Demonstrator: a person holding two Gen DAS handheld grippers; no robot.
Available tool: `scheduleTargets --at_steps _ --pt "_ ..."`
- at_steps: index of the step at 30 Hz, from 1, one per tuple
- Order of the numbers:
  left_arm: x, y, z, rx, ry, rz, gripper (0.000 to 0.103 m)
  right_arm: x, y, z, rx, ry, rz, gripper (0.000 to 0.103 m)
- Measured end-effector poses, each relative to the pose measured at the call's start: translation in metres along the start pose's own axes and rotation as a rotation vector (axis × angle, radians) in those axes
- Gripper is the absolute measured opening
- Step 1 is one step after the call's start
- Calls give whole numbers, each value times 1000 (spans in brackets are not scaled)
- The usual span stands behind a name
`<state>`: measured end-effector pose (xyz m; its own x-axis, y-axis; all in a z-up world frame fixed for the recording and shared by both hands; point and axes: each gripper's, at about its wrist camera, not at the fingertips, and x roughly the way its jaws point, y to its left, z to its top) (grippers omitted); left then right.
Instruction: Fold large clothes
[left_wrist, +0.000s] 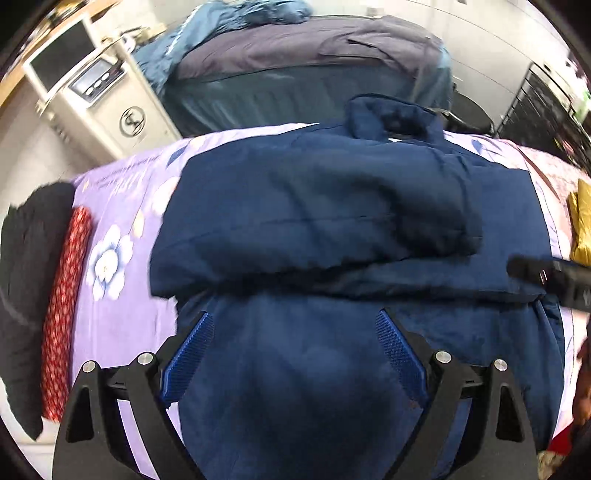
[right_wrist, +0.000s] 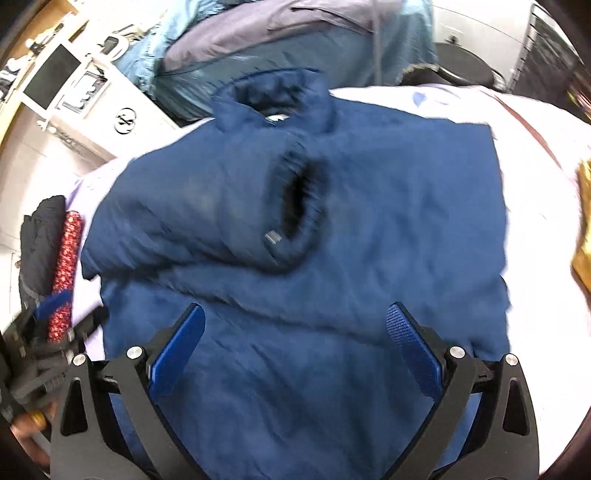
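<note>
A: Left wrist view. State of the tool?

B: Left gripper spread wide, nothing clamped. Black angular fingers with round metal bolts; blue pads with a fine ribbed texture. Pointed steeply down at the navy jacket.

A: Placement of the garment?

B: Laid flat on the lilac floral sheet, collar at the far end. Soft, matte, puffy fabric. One sleeve folded across the chest, forming a thick rounded roll from left to right. Tip of the right gripper at the right edge, near that fold.

A: Surroundings?

B: At the left, a red patterned roll beside a black garment. At the right edge, a glossy yellow cloth. Far side: grey-blue bedding and a white cabinet.

A: Right wrist view?

B: Right gripper likewise spread, empty, over the near part of the jacket. Smooth blue pad at the left, cross-hatched pad at the right. Sleeve cuff facing up: gathered, elasticated rim around a dark oval opening, small grey tab beside it. Stand-up collar at the far end. Left gripper at the near left, blurred.
</note>
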<state>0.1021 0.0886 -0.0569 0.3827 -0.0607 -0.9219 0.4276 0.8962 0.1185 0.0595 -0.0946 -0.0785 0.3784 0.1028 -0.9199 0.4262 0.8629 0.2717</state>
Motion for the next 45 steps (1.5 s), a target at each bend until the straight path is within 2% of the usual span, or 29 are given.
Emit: scheduleTargets --at_steps 4,9,11,12,13,14,17,19,25,27,30,32,34,35,37,38,40,42,45 --pt "-5 15 -7 -21 -5 12 87 17 25 11 -50 -27 21 81" --pt "-8 26 -12 -53 -9 2 87 34 48 23 -74 -4 49 74" --pt "-13 26 -13 -45 -37 0 87 42 56 25 -99 -6 33 66" --pt "-16 25 -13 -36 -53 -1 87 44 57 24 -109 -8 21 51" --pt "-18 24 -13 -28 -62 -2 87 47 58 23 -120 -6 0 30" --pt "-20 22 -13 -19 -69 -2 88 49 57 23 -127 1 -20 24" --pt "-22 19 -11 -15 -70 -12 87 40 50 22 -104 -35 1 19" --pt "-20 17 -9 -15 -66 -13 87 29 47 22 -103 -73 -20 16" --pt "-12 11 -8 7 -54 -18 87 -14 34 21 -126 -177 -114 15" --pt "-7 11 -8 9 -46 -19 87 -12 22 20 -111 -153 -135 15" --pt "7 11 -9 22 -10 -10 87 9 -1 14 -68 -45 -128 16" --pt "14 10 -9 42 3 7 87 20 -11 8 -27 13 -122 25" --pt "17 10 -7 53 9 13 87 18 -19 7 25 32 -151 56" --pt "18 11 -5 53 10 7 87 9 -22 6 66 7 -170 61" --pt "17 11 0 49 9 -17 87 -9 -22 6 82 -66 -184 63" --pt "16 10 5 46 3 -40 87 -20 -15 8 58 -111 -195 64" --pt "17 5 19 52 -4 -75 87 -28 0 12 -17 -140 -195 67" --pt "19 -3 33 77 -17 -86 87 -23 29 16 -166 -130 -179 68" --pt "35 -12 57 106 -16 -134 85 -3 59 20 -307 -104 -177 68"
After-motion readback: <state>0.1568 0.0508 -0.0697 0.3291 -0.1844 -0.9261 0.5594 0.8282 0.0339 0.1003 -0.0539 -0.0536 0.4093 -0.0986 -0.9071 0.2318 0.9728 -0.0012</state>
